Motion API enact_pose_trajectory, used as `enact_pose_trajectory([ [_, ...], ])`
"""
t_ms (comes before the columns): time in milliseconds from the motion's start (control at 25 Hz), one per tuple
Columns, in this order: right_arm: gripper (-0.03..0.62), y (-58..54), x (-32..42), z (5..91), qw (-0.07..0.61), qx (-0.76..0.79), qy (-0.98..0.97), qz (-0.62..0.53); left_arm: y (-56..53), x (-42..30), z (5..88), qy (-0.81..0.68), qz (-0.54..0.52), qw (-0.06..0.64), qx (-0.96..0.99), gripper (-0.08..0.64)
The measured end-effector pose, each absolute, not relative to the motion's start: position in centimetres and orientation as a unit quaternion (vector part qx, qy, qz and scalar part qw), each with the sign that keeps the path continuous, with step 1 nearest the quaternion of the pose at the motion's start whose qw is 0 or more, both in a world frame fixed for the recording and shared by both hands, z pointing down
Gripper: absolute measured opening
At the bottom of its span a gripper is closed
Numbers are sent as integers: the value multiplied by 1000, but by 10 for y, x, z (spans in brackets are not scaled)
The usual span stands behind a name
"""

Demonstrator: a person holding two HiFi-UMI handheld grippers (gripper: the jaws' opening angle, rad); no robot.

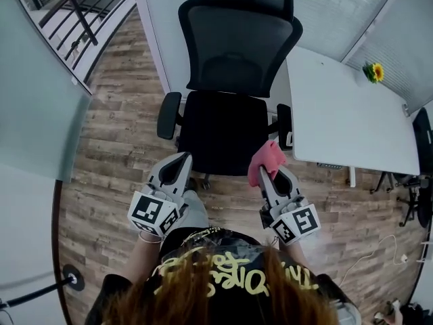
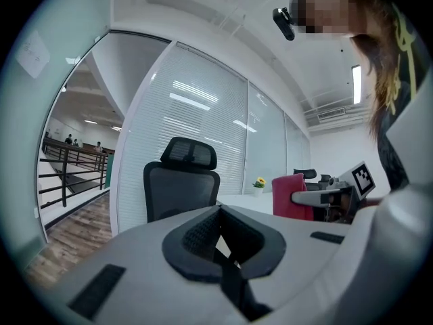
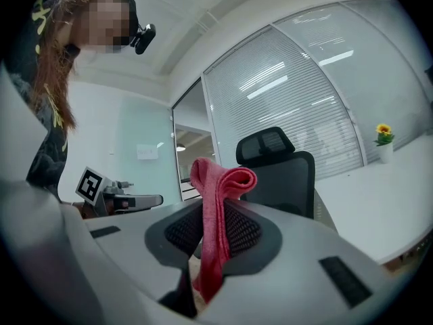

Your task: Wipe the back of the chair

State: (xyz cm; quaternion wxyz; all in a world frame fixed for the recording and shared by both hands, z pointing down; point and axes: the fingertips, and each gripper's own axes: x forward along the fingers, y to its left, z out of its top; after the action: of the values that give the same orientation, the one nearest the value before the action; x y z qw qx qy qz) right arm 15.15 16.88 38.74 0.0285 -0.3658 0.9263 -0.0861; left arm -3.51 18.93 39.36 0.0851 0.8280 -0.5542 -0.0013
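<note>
Right now my right gripper [image 1: 269, 176] has its fingers clamped on a red cloth [image 3: 218, 202], whose folded top stands above them. My left gripper [image 1: 180, 162] has its fingers pressed together with nothing between. Both hover at the near edge of the seat. The chair [image 1: 237, 66] faces me, its mesh back on the far side, untouched. A white surface [image 1: 352, 114] stands to its right.

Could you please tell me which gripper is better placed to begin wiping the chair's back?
Likely the right gripper: its jaws are shut on the pink cloth, and it points toward the chair back. The left gripper holds nothing between its jaws, so it has nothing to wipe with.
</note>
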Motion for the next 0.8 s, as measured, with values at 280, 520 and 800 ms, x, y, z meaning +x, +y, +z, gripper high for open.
enact_pose_trajectory([
  [280,71,99,114,377,40,-396,914,-83,106,-79,384,-534,8,81,841,-8],
  [520,71,47,89,379,36,-416,904,-93,47,-107,375,-521,7,79,850,-8],
  [800,71,4,52,373,37,-425,900,-89,7,-142,381,-511,13,90,855,-8],
])
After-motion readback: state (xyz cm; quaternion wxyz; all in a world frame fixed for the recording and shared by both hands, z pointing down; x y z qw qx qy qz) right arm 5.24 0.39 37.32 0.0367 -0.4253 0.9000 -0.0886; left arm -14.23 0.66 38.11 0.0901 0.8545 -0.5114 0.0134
